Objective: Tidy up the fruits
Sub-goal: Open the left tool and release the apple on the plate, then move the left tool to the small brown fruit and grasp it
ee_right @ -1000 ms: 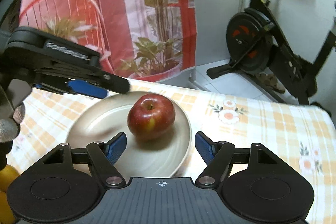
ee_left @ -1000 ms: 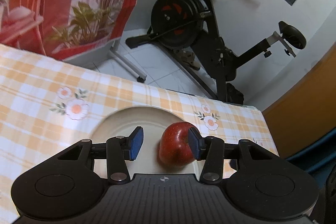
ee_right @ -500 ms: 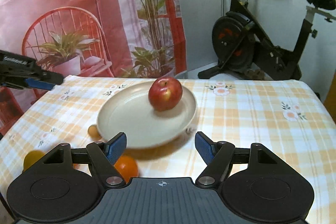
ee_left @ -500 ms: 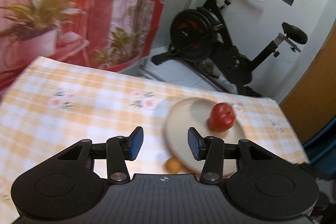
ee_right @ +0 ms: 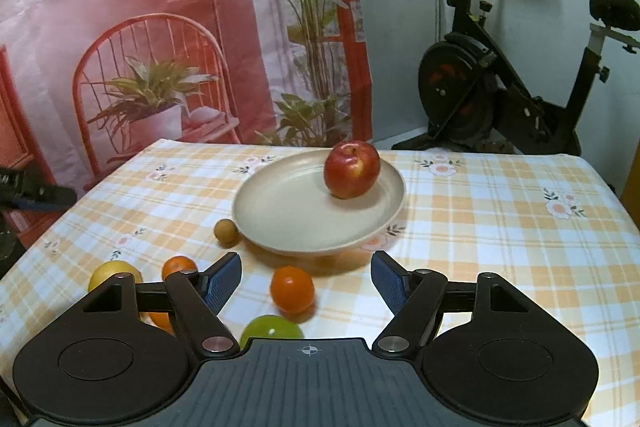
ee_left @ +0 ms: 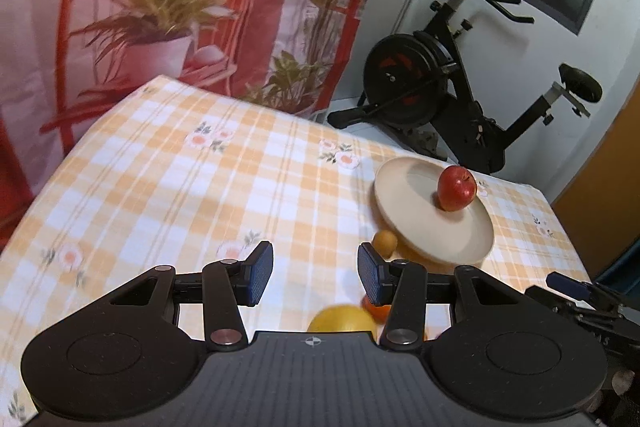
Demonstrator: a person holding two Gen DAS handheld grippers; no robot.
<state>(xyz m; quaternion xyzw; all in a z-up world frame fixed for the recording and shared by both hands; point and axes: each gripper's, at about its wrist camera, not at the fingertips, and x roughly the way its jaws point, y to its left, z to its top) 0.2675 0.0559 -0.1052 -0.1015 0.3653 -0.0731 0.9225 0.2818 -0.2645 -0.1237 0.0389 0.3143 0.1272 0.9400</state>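
Note:
A red apple (ee_right: 352, 169) sits on a beige plate (ee_right: 296, 223) on the checked tablecloth; both also show in the left wrist view, the apple (ee_left: 457, 188) on the plate (ee_left: 448, 235). Loose fruit lies in front of the plate: a small brown fruit (ee_right: 226, 230), an orange (ee_right: 292, 289), a smaller orange (ee_right: 179, 266), a yellow fruit (ee_right: 114, 273) and a green fruit (ee_right: 272, 327). My right gripper (ee_right: 306, 281) is open and empty above the orange. My left gripper (ee_left: 316, 275) is open and empty, left of the plate, near the yellow fruit (ee_left: 342, 319).
The table (ee_right: 500, 227) has an orange checked cloth with flowers. Behind it hang a red printed curtain (ee_right: 160, 27) and stands an exercise bike (ee_right: 500, 87). The left gripper's tip (ee_right: 36, 195) shows at the table's left edge.
Both grippers have drawn back from the plate and apple. The left one let go of the apple and swung left. More loose fruit has come into view.

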